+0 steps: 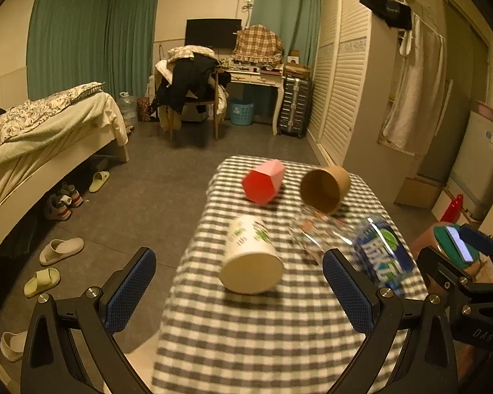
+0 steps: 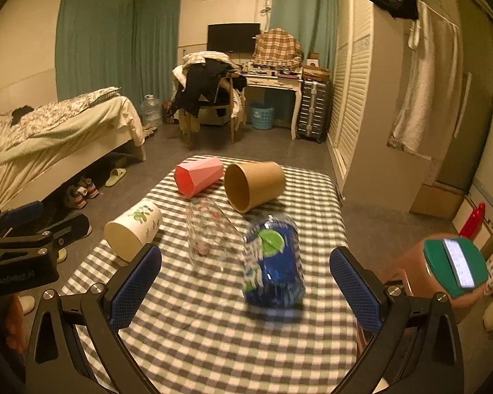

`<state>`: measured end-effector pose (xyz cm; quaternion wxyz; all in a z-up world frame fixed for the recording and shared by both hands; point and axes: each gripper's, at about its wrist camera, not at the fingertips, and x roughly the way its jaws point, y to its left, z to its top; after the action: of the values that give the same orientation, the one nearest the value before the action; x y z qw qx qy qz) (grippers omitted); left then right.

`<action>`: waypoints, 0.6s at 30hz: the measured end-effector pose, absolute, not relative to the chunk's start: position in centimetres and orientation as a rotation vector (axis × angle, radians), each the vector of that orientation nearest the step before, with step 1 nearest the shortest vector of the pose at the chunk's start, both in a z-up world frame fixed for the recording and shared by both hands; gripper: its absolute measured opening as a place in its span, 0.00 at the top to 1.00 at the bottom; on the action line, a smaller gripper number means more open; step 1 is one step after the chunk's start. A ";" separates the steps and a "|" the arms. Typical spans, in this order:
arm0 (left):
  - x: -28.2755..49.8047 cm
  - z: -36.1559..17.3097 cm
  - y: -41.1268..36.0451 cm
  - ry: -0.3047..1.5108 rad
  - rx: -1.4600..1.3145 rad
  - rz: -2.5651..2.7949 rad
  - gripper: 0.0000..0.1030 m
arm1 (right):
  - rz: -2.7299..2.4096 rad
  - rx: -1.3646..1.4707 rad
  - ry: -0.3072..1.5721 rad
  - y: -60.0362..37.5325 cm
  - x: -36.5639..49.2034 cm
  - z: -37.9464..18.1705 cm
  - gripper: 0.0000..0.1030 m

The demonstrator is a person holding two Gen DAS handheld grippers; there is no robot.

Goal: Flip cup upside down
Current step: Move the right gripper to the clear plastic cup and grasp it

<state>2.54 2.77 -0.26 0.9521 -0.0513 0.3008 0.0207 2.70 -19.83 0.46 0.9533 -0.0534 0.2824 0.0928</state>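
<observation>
Several cups lie on their sides on a grey checked tablecloth (image 1: 246,338) (image 2: 220,335): a white paper cup (image 1: 251,259) (image 2: 133,229), a blue printed cup (image 1: 379,256) (image 2: 274,262), a clear glass (image 1: 315,233) (image 2: 207,229), a brown paper cup (image 1: 325,188) (image 2: 253,185) and a pink faceted cup (image 1: 264,180) (image 2: 197,175). My left gripper (image 1: 240,292) is open and empty, with the white cup's base between its fingers and just beyond them. My right gripper (image 2: 246,292) is open and empty, just short of the blue cup.
The table is narrow, with floor dropping off on both sides. A bed (image 1: 42,138) stands to the left with slippers (image 1: 60,249) on the floor. A white wardrobe (image 1: 348,75) is to the right. A chair piled with clothes (image 1: 194,88) and a desk (image 1: 259,78) stand behind.
</observation>
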 end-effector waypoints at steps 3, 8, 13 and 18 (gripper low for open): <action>3.7 -0.5 4.4 0.609 -0.106 0.082 0.00 | 0.207 -0.145 0.576 -18.4 4.6 0.7 0.00; 5.7 -1.9 7.1 0.637 -0.138 0.119 0.00 | 0.196 -0.231 0.625 -16.0 9.1 -0.7 0.00; 7.5 -4.4 9.0 0.687 -0.149 0.142 0.00 | 0.223 -0.285 0.762 -13.6 14.2 -4.1 0.01; 8.2 -6.0 9.9 0.722 -0.179 0.127 0.00 | 0.240 -0.333 0.865 -11.4 17.0 -7.2 0.08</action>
<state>8.20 9.88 -5.97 0.9297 -0.0875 0.3523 0.0619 17.01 -11.39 -7.23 0.8876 -0.1601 0.4161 0.1154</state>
